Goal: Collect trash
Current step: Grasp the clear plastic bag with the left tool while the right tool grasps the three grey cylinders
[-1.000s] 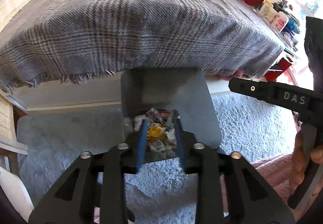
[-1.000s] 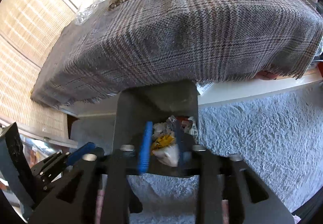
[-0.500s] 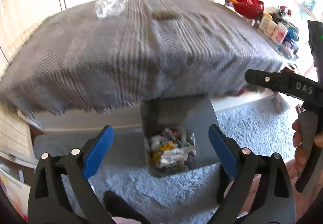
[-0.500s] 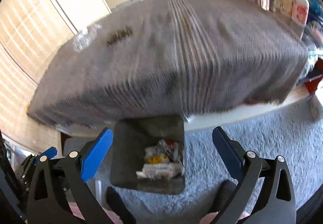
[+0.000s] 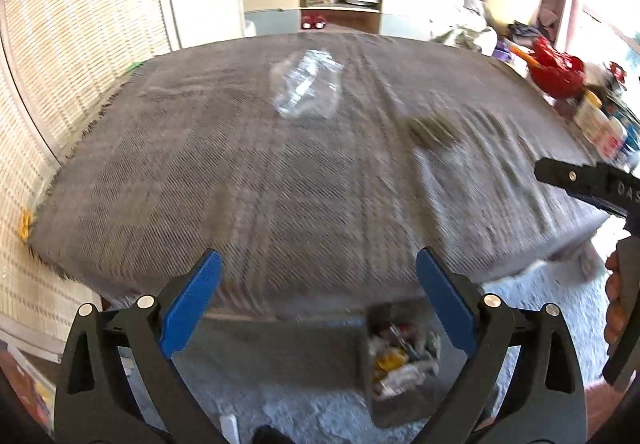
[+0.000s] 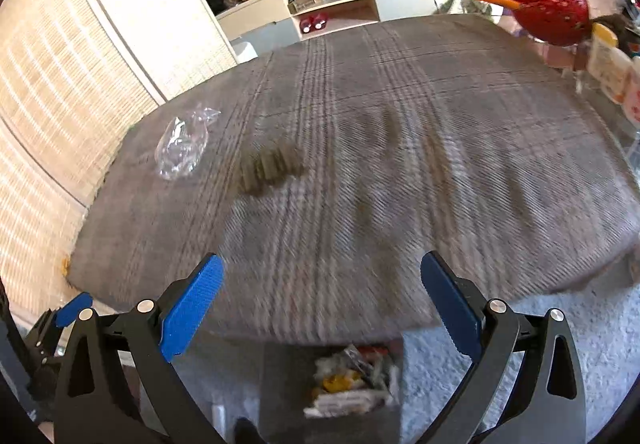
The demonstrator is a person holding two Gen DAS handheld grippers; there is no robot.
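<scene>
A crumpled clear plastic bag point(image 5: 306, 84) point(image 6: 184, 142) lies on the far part of the table under a grey plaid cloth point(image 5: 280, 172) point(image 6: 400, 164). A small dark blurred item point(image 5: 432, 130) point(image 6: 270, 166) lies near it on the cloth. On the floor below the table's near edge stands a grey bin point(image 5: 400, 360) point(image 6: 332, 396) full of mixed wrappers. My left gripper point(image 5: 318, 284) and my right gripper point(image 6: 322, 288) both hang open and empty above the table's near edge, over the bin.
A red bowl point(image 5: 556, 72) point(image 6: 552, 12) and several bottles point(image 5: 600, 124) crowd the table's right edge. A pale woven blind point(image 5: 60, 84) is at the left, a low shelf unit point(image 5: 340, 4) behind. Light shaggy carpet point(image 6: 560, 344) covers the floor.
Both grippers went from nearly shut just above the bin's trash to wide open, then rose and tilted up, so the table top now fills both views and the bin sits low.
</scene>
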